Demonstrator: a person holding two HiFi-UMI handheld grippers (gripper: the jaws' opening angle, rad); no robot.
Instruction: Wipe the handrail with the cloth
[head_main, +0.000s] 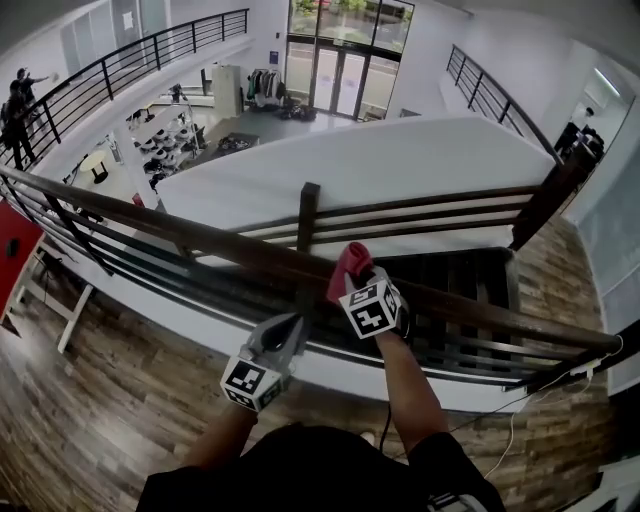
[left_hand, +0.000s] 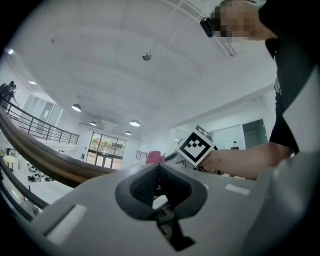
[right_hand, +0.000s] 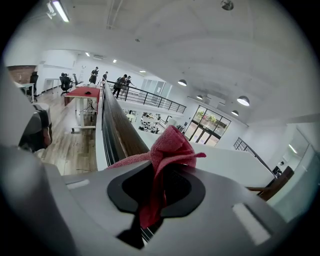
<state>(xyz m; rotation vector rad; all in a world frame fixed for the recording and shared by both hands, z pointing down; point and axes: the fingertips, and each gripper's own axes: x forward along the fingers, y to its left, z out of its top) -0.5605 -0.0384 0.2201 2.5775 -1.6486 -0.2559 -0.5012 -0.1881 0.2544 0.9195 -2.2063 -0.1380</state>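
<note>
Left gripper (left_hand: 159, 175) hangs just below the rail, jaws pressed together on nothing. Right gripper (right_hand: 157, 187) has its jaws pinching the red cloth (right_hand: 170, 147), which sits up against the wooden handrail (head_main: 200, 238) around mid-length. My guess is the wiping's barely going, with long stretches left on both sides.

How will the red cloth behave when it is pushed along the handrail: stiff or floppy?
Probably floppy: the cloth folds and droops where the right tool pinches it. It looks like light terry, so it should likely drag on the wooden handrail, not slide.
</note>
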